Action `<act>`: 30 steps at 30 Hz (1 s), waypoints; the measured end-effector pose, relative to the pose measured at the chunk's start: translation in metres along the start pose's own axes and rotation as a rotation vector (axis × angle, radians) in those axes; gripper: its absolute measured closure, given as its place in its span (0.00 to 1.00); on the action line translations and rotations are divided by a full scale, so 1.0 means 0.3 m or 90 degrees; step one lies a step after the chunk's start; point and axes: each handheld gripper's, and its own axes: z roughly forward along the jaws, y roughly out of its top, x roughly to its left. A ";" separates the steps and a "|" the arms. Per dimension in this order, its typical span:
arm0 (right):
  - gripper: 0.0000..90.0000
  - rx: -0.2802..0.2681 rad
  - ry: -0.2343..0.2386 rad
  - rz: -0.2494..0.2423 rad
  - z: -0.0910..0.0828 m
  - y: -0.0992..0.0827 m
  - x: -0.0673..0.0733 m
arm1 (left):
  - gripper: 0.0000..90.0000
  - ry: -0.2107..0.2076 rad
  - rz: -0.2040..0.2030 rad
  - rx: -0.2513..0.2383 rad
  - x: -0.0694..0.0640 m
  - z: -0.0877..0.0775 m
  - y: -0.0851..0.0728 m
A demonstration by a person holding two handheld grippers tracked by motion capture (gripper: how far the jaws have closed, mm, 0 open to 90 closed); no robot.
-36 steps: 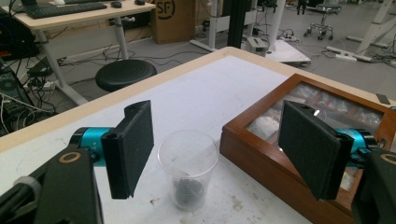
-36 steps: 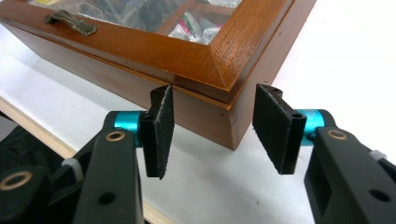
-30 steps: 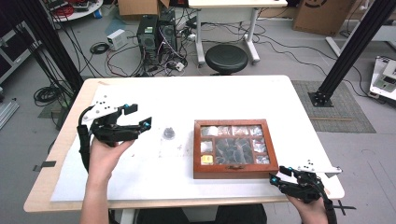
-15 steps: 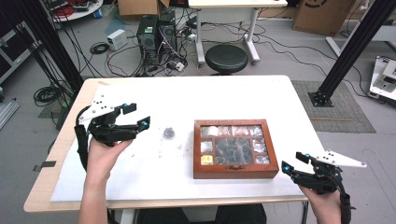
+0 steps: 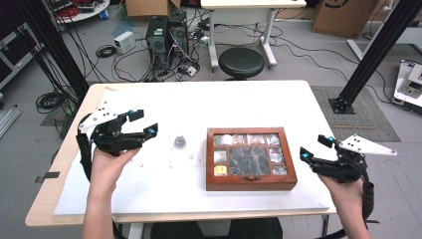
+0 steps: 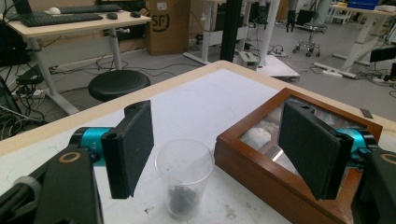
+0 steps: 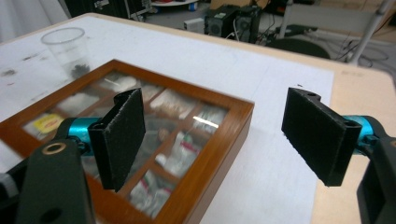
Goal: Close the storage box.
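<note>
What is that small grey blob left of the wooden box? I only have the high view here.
Observer: A clear plastic cup, upright, with dark bits at its bottom, seen in the left gripper view.
Operator: Is the left gripper on it?
Observer: No. The left gripper is open, and the cup stands between its jaws, touching neither.
Operator: And the box, is it open?
Observer: The right gripper view shows a glare on the wooden box, so a glass lid appears to cover its compartments. The right gripper is open, over the box's corner.
</note>
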 end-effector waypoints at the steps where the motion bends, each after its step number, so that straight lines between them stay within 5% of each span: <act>1: 0.24 -0.003 -0.001 -0.001 0.006 0.011 0.000 | 0.30 0.001 -0.002 -0.001 0.002 0.000 0.000; 11: 0.23 -0.058 -0.024 -0.028 0.077 0.123 -0.013 | 0.30 -0.003 -0.009 -0.013 0.011 0.008 0.000; 17: 0.23 -0.096 -0.037 -0.007 0.112 0.186 -0.019 | 0.30 0.003 -0.005 -0.016 0.015 0.014 -0.005; 30: 0.23 -0.117 -0.033 0.001 0.109 0.172 -0.024 | 0.30 0.010 -0.004 -0.017 0.016 0.023 -0.015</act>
